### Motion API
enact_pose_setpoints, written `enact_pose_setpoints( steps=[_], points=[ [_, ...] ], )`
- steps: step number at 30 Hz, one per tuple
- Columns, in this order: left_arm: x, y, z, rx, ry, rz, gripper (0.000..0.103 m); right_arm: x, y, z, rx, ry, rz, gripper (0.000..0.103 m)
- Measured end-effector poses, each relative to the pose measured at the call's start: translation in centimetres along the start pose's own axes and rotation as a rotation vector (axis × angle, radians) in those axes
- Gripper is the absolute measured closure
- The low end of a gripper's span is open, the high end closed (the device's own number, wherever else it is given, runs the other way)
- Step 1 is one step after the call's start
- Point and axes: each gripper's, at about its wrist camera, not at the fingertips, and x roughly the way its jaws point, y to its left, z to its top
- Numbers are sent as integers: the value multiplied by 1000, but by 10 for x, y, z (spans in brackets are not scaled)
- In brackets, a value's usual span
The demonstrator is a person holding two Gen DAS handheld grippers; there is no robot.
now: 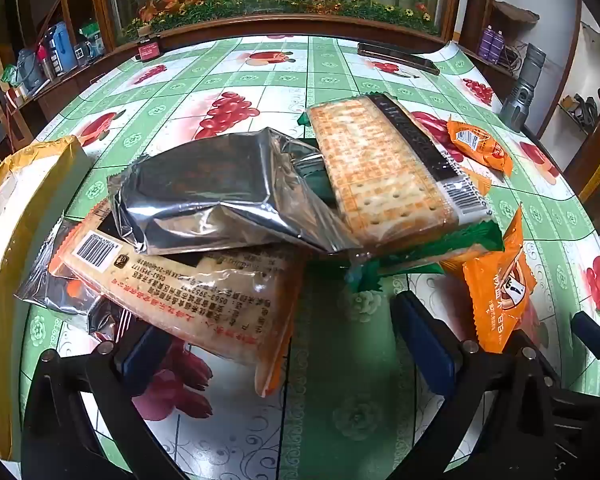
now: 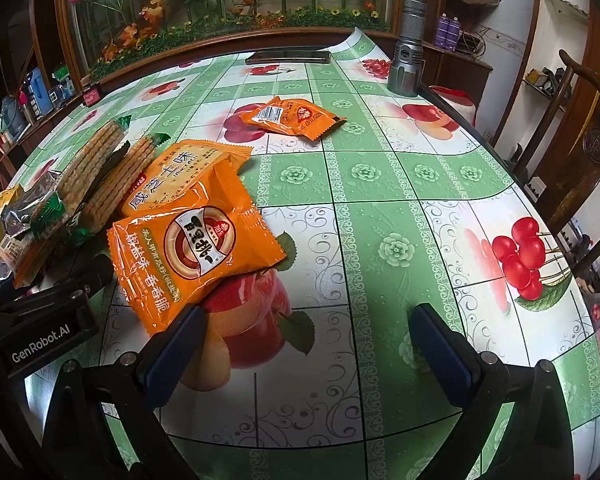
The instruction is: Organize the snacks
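A pile of snacks lies on the table. In the left wrist view a silver foil packet (image 1: 220, 192) lies on a cracker pack with a barcode (image 1: 188, 292) and against a long cracker pack (image 1: 384, 172). An orange snack bag (image 1: 496, 280) lies at the right and a small orange packet (image 1: 480, 144) farther back. My left gripper (image 1: 288, 344) is open, its left finger under the barcode pack's edge. In the right wrist view my right gripper (image 2: 304, 348) is open, just right of the orange bag (image 2: 188, 256). A second orange pack (image 2: 188, 172) and the small packet (image 2: 292, 118) lie beyond.
A cardboard box (image 1: 24, 200) stands at the table's left edge. A grey flashlight (image 2: 410, 48) stands at the far right corner, and a dark phone (image 2: 288, 57) lies at the back edge. Wooden chairs (image 2: 580, 152) stand to the right. The tablecloth (image 2: 380, 208) is green and white.
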Motion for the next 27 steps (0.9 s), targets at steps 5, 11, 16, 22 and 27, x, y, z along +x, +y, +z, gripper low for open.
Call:
enact_pose_setpoints(
  steps=[5, 11, 16, 22, 27],
  points=[
    [0, 0, 0, -2, 1, -3, 0, 0, 0, 0, 2, 1, 2, 0],
    [0, 0, 0, -22, -1, 8, 0, 0, 0, 1, 2, 0, 2, 0],
    [0, 1, 0, -22, -1, 8, 0, 0, 1, 1, 1, 0, 2, 0],
    [2, -1, 2, -34, 2, 15, 0, 1, 1, 1, -1, 0, 1, 0],
    [-9, 6, -10, 86, 76, -74, 0, 1, -2, 2, -1, 0, 10, 0]
  ],
)
